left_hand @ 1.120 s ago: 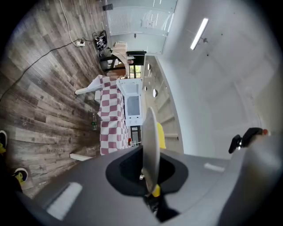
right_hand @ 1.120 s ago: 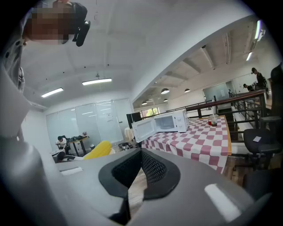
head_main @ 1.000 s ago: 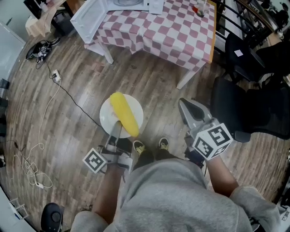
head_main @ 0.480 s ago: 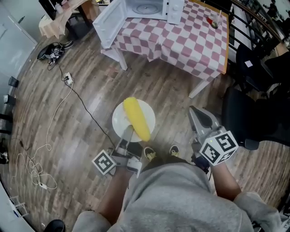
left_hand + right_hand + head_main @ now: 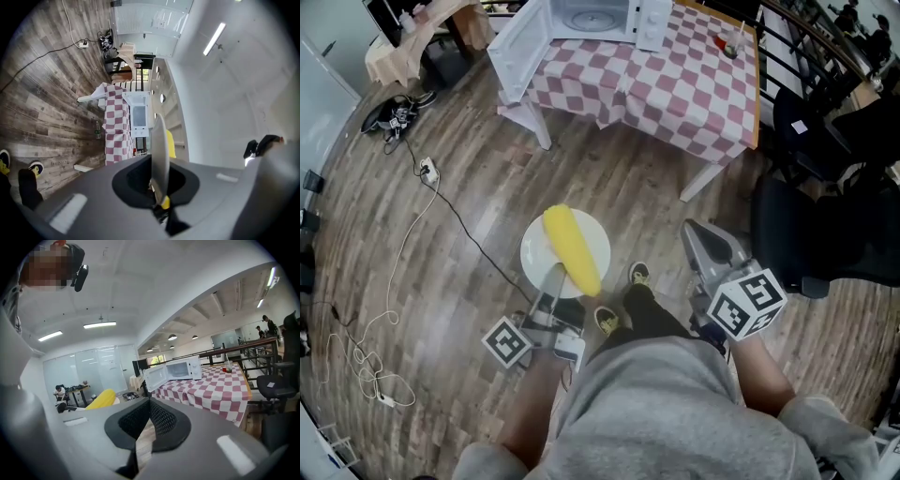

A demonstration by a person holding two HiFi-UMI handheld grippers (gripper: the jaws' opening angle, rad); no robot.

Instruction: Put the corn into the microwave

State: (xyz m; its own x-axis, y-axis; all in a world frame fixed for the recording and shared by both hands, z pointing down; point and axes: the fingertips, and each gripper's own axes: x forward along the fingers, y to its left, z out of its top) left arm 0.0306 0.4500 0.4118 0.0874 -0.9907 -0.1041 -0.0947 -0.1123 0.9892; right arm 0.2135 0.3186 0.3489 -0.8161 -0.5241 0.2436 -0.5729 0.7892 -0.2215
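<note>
A yellow corn cob (image 5: 571, 247) lies on a white plate (image 5: 539, 255) that I carry above the wooden floor. My left gripper (image 5: 551, 286) is shut on the plate's near rim. In the left gripper view the plate (image 5: 159, 145) stands edge-on between the jaws, with the corn (image 5: 171, 144) behind it. My right gripper (image 5: 701, 239) hangs to the right of the plate, shut and holding nothing. The white microwave (image 5: 600, 17) stands on the checked table (image 5: 675, 80) ahead, its door (image 5: 520, 47) swung open. The right gripper view shows the microwave (image 5: 180, 369) and the corn (image 5: 102, 399).
Cables and a power strip (image 5: 422, 169) trail over the floor at the left. A black office chair (image 5: 825, 225) stands at the right, beside the table's corner. A cup with a red drink (image 5: 729, 45) sits on the table. My shoes (image 5: 639, 274) show below the plate.
I have walked toward the table with the plate and corn in the left gripper. The microwave and its open door have come into the head view. Both grippers keep their states.
</note>
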